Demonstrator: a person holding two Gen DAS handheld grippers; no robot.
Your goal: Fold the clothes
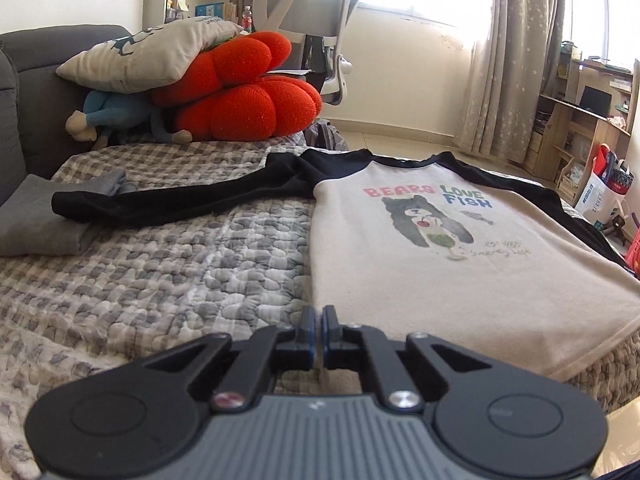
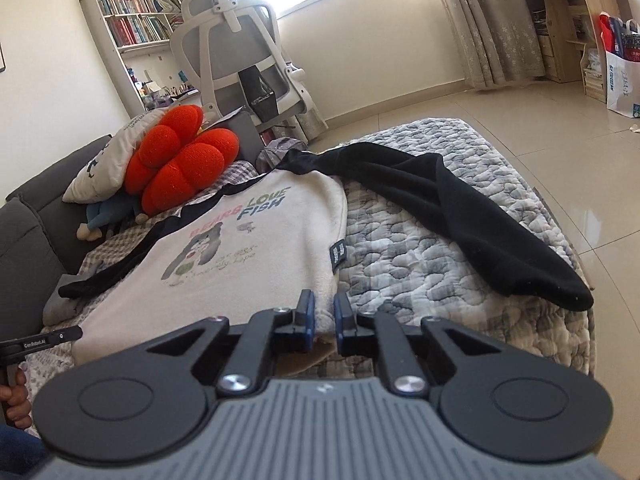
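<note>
while the cream shirt [image 1: 420, 248] with its bear print lies face up and spread flat across the quilted bed cover [image 1: 168, 264], filling the centre and right of the left wrist view, both of its black sleeves stretch out wide: the one sleeve [image 1: 180, 200] runs off toward the left of that frame, and the other sleeve [image 2: 472, 216] trails down to the lower right in the right wrist view. so this garment lies unfolded, body open, hem toward the cameras and nothing turned in. at the far left of the left wrist view a grey garment [image 1: 44, 220] rests in what looks like a folded slab with the sleeve's cuff lying on its edge, which suggests some of the pile may be dealt with, though i can't be sure it belongs to the job. the left gripper [image 1: 319, 320] sits low centre by the shirt's left hem corner, jaws pressed nearly together; whether a bit of hem is caught between them i cannot tell. the right gripper [image 2: 323, 312] stands with a gap between its jaws at the shirt's right hem corner, cloth showing in the gap but not clamped. for this shirt, the sleeves and body all remain to be folded.
</note>
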